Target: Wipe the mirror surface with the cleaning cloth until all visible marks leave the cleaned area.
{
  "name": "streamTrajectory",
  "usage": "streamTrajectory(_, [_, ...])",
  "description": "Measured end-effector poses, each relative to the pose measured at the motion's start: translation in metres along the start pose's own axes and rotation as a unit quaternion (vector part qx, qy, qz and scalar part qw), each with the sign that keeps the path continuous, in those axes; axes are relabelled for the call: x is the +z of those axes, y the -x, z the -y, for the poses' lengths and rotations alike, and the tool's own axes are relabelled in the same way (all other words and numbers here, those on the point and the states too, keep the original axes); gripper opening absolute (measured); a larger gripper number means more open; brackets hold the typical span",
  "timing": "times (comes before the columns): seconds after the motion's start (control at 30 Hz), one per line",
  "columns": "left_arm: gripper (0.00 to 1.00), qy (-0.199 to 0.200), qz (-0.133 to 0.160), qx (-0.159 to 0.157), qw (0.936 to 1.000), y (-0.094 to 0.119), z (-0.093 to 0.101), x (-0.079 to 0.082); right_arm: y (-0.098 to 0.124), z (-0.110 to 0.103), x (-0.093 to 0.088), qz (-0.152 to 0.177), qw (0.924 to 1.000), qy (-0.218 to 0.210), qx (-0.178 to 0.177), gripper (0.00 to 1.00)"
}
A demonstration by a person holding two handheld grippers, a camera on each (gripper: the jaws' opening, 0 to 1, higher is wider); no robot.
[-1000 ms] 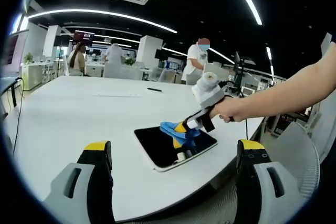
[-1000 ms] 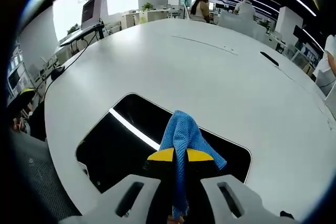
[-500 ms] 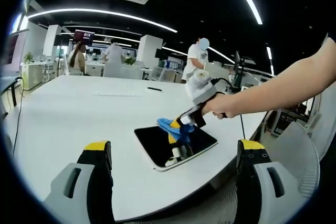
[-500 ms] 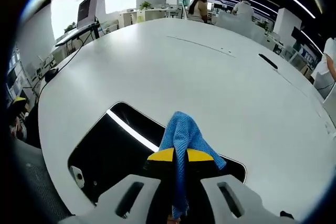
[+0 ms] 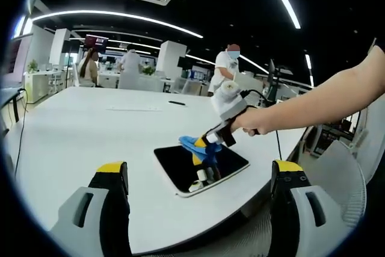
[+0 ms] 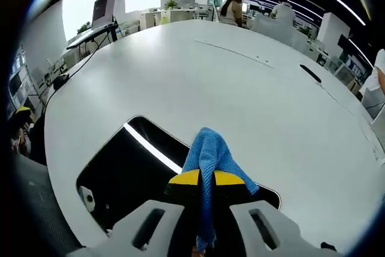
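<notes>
A dark rectangular mirror with a white rim lies flat near the front edge of the white table. My right gripper is shut on a blue cleaning cloth, which hangs over the mirror's far part; a hand holds that gripper from the right. My left gripper stands open low in its own view, nearer than the mirror, with nothing between its yellow-tipped fingers.
A black pen-like object lies farther back on the table. Several people stand or sit at desks in the office behind. Cables run off the table's left side in the right gripper view.
My right gripper carried the cloth from the mirror's right part toward its middle and far edge, then almost stopped. The left gripper has stayed still.
</notes>
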State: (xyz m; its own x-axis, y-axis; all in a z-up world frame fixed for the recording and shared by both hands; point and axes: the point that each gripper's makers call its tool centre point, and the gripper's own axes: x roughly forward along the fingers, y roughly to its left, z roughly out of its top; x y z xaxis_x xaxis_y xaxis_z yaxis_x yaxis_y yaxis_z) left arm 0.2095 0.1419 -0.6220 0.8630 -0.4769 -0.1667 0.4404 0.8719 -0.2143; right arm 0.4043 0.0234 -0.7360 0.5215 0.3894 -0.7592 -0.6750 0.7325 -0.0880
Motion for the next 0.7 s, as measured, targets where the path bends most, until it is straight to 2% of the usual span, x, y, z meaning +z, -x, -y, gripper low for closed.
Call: streamTrajectory(0.7, [0.98, 0.003, 0.004, -0.005, 1.0000, 0.000, 0.001, 0.001, 0.015, 0.034, -0.021, -0.015, 0.9995, -0.017, -0.021, 0.01])
